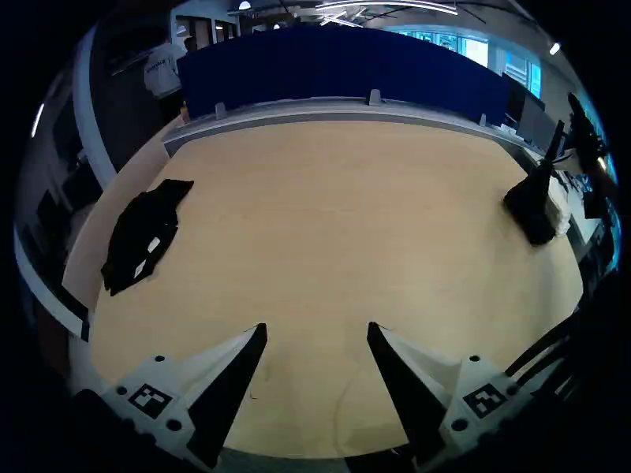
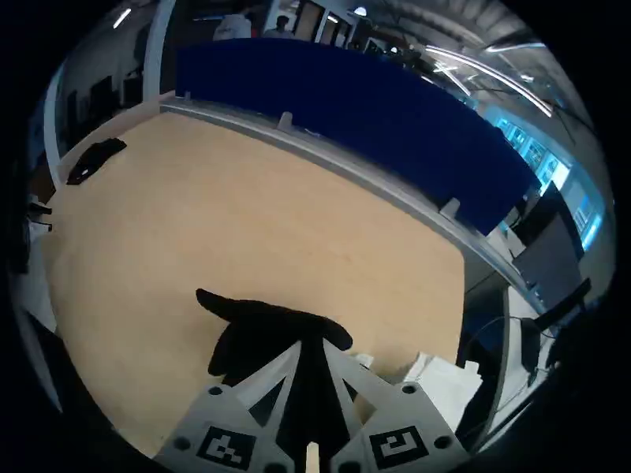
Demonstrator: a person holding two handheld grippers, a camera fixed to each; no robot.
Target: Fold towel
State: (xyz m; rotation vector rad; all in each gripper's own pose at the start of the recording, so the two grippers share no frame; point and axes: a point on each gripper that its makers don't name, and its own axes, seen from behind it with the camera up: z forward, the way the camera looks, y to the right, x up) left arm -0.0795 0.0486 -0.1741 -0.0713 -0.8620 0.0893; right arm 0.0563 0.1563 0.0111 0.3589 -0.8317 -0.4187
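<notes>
A black towel (image 2: 268, 327) lies bunched near the table's right end, and my right gripper (image 2: 312, 347) is shut on it, with dark cloth filling the narrow gap between its fingers. The left gripper view shows that same towel (image 1: 530, 211) at the far right, under the dark right gripper (image 1: 548, 162). A second black towel (image 1: 146, 232) lies crumpled near the table's left edge, small and distant in the right gripper view (image 2: 95, 159). My left gripper (image 1: 315, 343) hovers open over bare wood near the front edge, holding nothing.
The light wooden table (image 1: 331, 221) is backed by a grey rail and a blue partition (image 1: 339, 67). White objects (image 2: 442, 378) sit past the table's right end, with monitors and cables (image 2: 552, 260) beyond. A person in a white top (image 1: 162, 71) stands far behind.
</notes>
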